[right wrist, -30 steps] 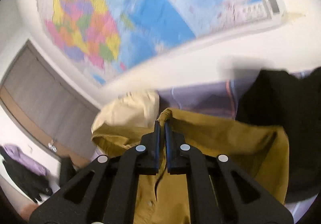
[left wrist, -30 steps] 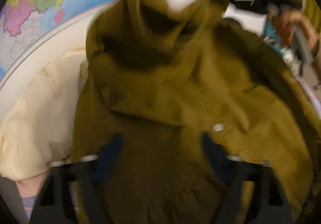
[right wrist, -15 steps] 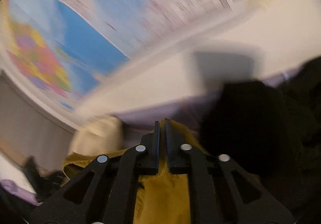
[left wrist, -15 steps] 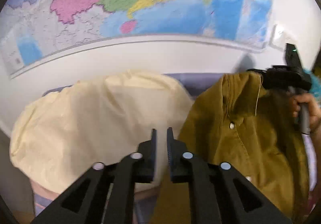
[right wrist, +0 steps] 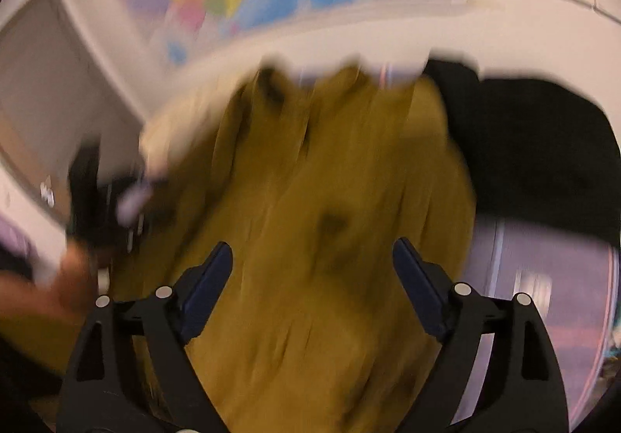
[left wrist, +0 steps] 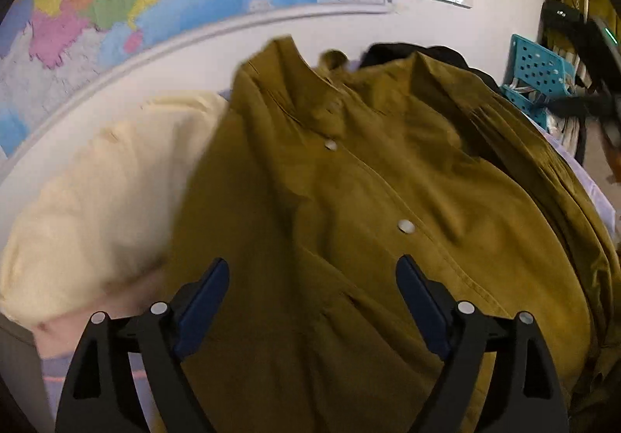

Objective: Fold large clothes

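Olive shirt [left wrist: 349,223] lies button-side up beneath both grippers, collar toward wall, long axis running away. Left gripper [left wrist: 312,297] & right gripper [right wrist: 312,281]: jaws just opened wide, nothing gripped.

olive-mustard shirt [left wrist: 368,207] | button-front, collar at far end | front up, rumpled | spread out, partly over cream pillow
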Available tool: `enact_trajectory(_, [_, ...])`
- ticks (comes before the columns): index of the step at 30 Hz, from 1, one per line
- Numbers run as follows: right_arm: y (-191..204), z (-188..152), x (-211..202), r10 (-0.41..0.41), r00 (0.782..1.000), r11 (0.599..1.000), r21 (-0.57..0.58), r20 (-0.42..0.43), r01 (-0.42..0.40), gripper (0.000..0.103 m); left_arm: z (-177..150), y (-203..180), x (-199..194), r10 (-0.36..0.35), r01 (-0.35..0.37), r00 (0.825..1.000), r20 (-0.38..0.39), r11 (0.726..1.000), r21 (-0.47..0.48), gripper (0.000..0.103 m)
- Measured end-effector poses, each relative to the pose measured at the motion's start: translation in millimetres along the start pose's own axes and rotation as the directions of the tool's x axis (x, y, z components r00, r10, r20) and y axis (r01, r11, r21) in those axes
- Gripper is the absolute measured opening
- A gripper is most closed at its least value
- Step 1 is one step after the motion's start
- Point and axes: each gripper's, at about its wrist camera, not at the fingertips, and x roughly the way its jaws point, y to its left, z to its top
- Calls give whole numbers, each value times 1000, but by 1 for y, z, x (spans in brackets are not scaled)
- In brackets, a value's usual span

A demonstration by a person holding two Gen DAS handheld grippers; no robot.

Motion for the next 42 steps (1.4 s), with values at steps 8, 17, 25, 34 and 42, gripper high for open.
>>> enact_trajectory(8, [29, -78, 13, -128, 988, 991, -59, -85, 124, 39, -20, -26, 13, -40, 38, 998, -45, 999, -34, 85])
enact_trajectory(17, [-28, -15, -124, -229, 921, 972, 123, 315, 199, 3, -11, -17, -10, 8, -7, 1000, 12, 999, -48, 79])
enact_trajectory(25, [-142, -27, -87, -461, 878, 847, 358, 128, 393, 24, -26, -19, -9, -41, 38, 997, -59, 998, -53, 84])
enact_trajectory(34, [-88, -42, -97, -485, 812, 859, 349, 324, 374, 75, -49, -21, -12, -27, 13, 993, -115, 993, -115, 80])
enact_trajectory(42, [-12, -22, -43, -177, 929, 984, 65, 326, 164, 85, -54, -16, -31, 18, -35, 996, -91, 982, -183, 3])
